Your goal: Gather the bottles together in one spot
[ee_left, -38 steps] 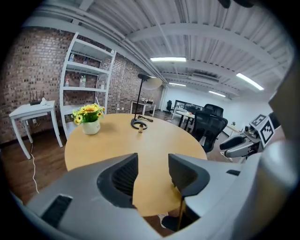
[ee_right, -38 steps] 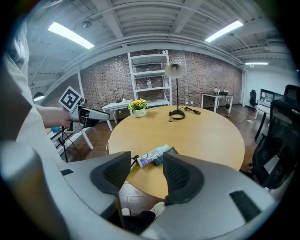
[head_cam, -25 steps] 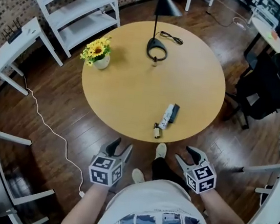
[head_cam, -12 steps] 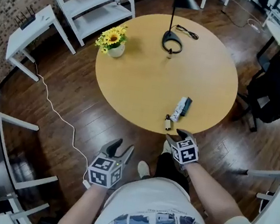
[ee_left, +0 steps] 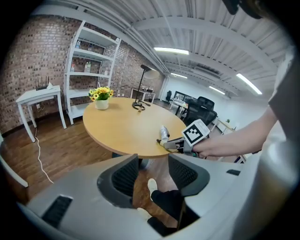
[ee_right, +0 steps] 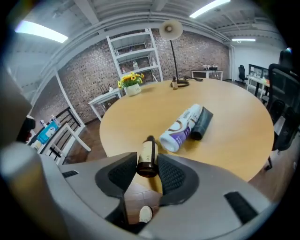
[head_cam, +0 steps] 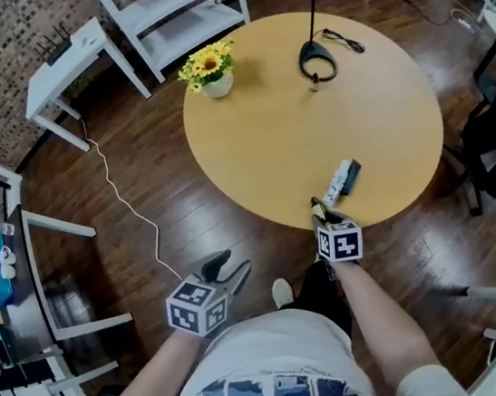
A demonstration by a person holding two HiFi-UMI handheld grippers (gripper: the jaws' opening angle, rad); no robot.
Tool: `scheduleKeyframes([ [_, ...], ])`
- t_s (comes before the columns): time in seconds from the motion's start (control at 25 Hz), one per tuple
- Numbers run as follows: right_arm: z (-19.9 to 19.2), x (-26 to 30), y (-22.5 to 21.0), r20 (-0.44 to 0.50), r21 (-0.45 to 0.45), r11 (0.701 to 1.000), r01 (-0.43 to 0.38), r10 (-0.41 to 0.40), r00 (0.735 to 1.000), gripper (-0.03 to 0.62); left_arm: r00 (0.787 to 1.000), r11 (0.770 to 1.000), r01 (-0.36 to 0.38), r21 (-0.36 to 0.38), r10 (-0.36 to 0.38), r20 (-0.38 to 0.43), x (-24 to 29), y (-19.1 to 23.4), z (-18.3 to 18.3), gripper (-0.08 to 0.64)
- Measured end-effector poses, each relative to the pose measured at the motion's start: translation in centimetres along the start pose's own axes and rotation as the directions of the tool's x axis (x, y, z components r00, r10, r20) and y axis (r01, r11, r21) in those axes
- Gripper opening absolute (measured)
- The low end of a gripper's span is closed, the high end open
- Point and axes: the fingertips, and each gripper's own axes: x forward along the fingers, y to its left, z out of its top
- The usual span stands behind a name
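While the left claw (ee_left: 152, 161) hangs open, the right claw (ee_right: 146, 165), jaws just closing, grips a brown bottle (ee_right: 147, 151); label unreadable.

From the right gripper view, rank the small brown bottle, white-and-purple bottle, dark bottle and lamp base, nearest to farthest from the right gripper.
1. small brown bottle, between the jaws, which have just been closing.
2. white-and-purple bottle, lying just beyond, to the right.
3. dark bottle, beside it, further right.
4. lamp base, far back, near centre.
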Motion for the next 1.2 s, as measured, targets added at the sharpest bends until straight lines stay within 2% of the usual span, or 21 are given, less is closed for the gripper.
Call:
scheduleKeyframes([
  [0.08,0.9,-2.8,1.8,0.059,-0.011,0.998,-0.067,0.067,0.996,0.158,0.998,0.998,0.055,-0.028,-0.054,0.025,0.9,-0.8,1.2,0.206],
  [0.16,2.6,-6.4,3.7,0.134,-0.088,0.991,-0.103,0.115,0.984,0.158,0.988,0.984,0.149,-0.094,-0.144,0.060,2.1,-2.2,3.1,0.206],
  [0.24,4.4,-9.6,5.0,0.205,-0.156,0.982,-0.108,0.139,0.969,0.156,0.964,0.950,0.263,-0.167,-0.252,0.084,3.8,-3.7,4.9,0.204],
  [0.28,5.5,-11.1,5.6,0.243,-0.165,0.979,-0.117,0.155,0.957,0.156,0.947,0.924,0.321,-0.210,-0.308,0.093,4.7,-4.6,5.6,0.204],
  [0.32,6.6,-12.8,6.2,0.284,-0.172,0.977,-0.128,0.174,0.943,0.156,0.925,0.887,0.379,-0.263,-0.363,0.108,5.6,-5.5,6.3,0.204],
  [0.36,7.6,-14.4,6.9,0.325,-0.190,0.972,-0.136,0.193,0.926,0.156,0.900,0.839,0.435,-0.328,-0.415,0.134,6.4,-6.2,7.0,0.204],
  [0.4,8.6,-16.0,7.6,0.363,-0.217,0.966,-0.139,0.212,0.908,0.156,0.871,0.775,0.488,-0.402,-0.460,0.171,7.1,-6.8,7.8,0.192],
  [0.44,9.5,-17.3,8.2,0.394,-0.246,0.959,-0.137,0.229,0.890,0.156,0.838,0.692,0.537,-0.481,-0.500,0.216,7.8,-7.4,8.7,0.190],
  [0.52,10.3,-19.3,8.9,0.433,-0.302,0.944,-0.133,0.260,0.863,0.156,0.758,0.483,0.623,-0.615,-0.568,0.321,8.7,-8.7,10.5,0.190],
  [0.56,10.3,-20.0,9.2,0.442,-0.329,0.935,-0.132,0.276,0.853,0.156,0.715,0.388,0.657,-0.647,-0.592,0.371,9.0,-9.4,11.3,0.186],
  [0.6,10.1,-20.4,9.2,0.447,-0.352,0.927,-0.130,0.288,0.847,0.156,0.682,0.325,0.680,-0.657,-0.608,0.406,9.3,-10.0,11.9,0.167],
  [0.64,10.0,-20.8,9.2,0.447,-0.366,0.922,-0.129,0.296,0.844,0.156,0.665,0.299,0.692,-0.657,-0.618,0.419,9.6,-10.6,12.2,0.160],
  [0.68,9.8,-21.0,9.0,0.443,-0.375,0.918,-0.128,0.299,0.845,0.156,0.662,0.303,0.695,-0.653,-0.625,0.414,10.1,-11.0,12.3,0.151],
  [0.72,9.6,-21.1,8.7,0.437,-0.388,0.913,-0.125,0.301,0.847,0.156,0.666,0.321,0.692,-0.647,-0.629,0.401,10.5,-11.3,12.3,0.104],
  [0.8,9.4,-20.9,8.1,0.418,-0.433,0.895,-0.109,0.306,0.855,0.156,0.675,0.360,0.690,-0.628,-0.633,0.379,11.0,-11.7,12.8,0.081],
  [0.88,9.3,-20.2,7.4,0.390,-0.479,0.872,-0.100,0.313,0.866,0.158,0.682,0.411,0.697,-0.588,-0.634,0.365,11.1,-11.8,13.7,0.080],
  [1.0,9.7,-18.7,6.1,0.367,-0.503,0.857,-0.112,0.330,0.870,0.163,0.709,0.522,0.691,-0.500,-0.624,0.328,12.0,-11.6,15.1,0.075],
  [1.2,12.1,-16.2,2.1,0.341,-0.484,0.862,-0.150,0.344,0.875,0.167,0.772,0.704,0.636,-0.317,-0.575,0.271,15.2,-11.6,19.2,0.071],
])
